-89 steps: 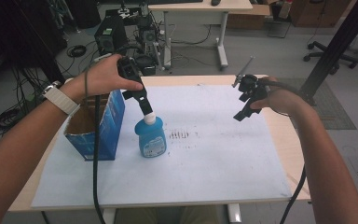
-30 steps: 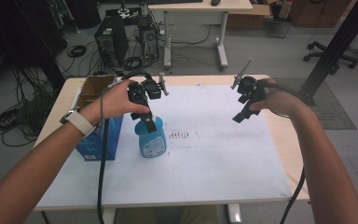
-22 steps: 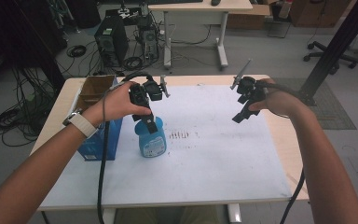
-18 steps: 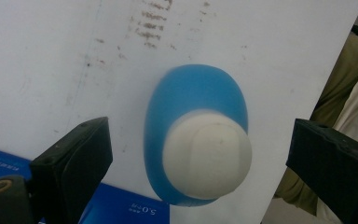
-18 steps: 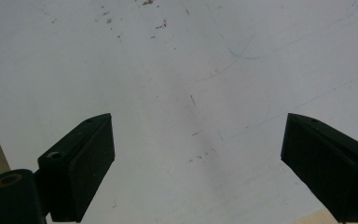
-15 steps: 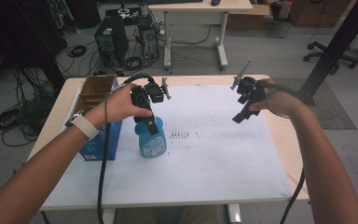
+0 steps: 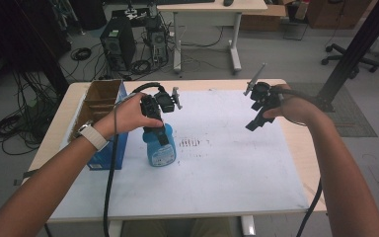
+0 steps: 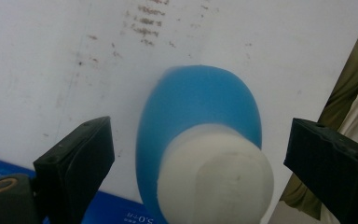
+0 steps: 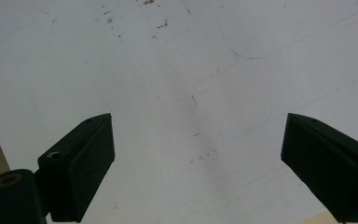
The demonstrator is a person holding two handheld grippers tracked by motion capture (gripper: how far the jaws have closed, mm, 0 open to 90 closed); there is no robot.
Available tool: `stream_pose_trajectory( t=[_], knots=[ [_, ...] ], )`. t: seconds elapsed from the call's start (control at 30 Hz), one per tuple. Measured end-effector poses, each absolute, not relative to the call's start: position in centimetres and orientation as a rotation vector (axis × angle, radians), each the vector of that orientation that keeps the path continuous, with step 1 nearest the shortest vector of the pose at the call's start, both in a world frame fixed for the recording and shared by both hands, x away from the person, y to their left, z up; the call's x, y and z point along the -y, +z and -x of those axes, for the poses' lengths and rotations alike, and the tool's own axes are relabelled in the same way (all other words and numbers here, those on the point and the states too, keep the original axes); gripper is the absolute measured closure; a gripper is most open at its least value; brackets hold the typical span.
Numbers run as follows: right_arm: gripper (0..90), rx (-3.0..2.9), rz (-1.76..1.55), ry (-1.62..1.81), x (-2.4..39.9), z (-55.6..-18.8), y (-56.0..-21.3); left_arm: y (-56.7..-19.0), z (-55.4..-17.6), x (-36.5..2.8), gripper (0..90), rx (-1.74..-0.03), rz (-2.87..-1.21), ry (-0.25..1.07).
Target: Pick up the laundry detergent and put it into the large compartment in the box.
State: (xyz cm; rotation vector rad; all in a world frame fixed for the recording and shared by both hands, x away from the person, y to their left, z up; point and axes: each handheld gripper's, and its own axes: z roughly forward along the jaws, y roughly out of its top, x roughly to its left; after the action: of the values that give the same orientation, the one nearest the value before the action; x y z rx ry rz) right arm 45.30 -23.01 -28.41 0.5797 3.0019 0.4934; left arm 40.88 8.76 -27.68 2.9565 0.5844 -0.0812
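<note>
Two tongs are up over the counter (image 7: pixel 237 192), and one blue bottle (image 7: pixel 161 151) stands on it. The bottle is upright on the white sheet, touching or just beside the blue box (image 7: pixel 103 148) on its left; I cannot tell which. Its long way runs straight up and down, with the white cap (image 8: pixel 216 175) on top.

The left tongs (image 7: pixel 159 136) hang right above the bottle and point down at it. In the left gripper view the cap sits between the two black jaws, a bit nearer the right one. The jaws are wide and have just been closing a little. There is a gap on each side of the cap, so they do not pinch it yet. The bottle is not held.

The right tongs (image 7: pixel 254 123) are well apart from the bottle, over the right part of the sheet. Their jaws are wide too, with nothing between them, just the bare white sheet below.

So the left hand (image 7: pixel 128 116) is much nearer. I think the next move is for the left tongs to go straight down a little and squeeze the cap or neck. The grip should come from the two sides, since the bottle stands tall. If one jaw bumps the cap first, the bottle could tip.
</note>
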Motion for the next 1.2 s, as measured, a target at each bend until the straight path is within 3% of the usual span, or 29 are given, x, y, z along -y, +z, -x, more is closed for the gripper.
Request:
stream_pose_trajectory(
  t=[0.73,1.2],
  knots=[
    [9.7,-3.003,-0.577,0.497,23.0,-45.3,-28.4,-28.7,-41.2,-8.8,19.6,-0.592,-2.957,-0.114],
    [9.7,-3.002,-0.580,0.498,23.1,-45.2,-28.5,-28.8,-41.2,-8.8,33.7,-0.600,-2.956,-0.121]
  ],
)
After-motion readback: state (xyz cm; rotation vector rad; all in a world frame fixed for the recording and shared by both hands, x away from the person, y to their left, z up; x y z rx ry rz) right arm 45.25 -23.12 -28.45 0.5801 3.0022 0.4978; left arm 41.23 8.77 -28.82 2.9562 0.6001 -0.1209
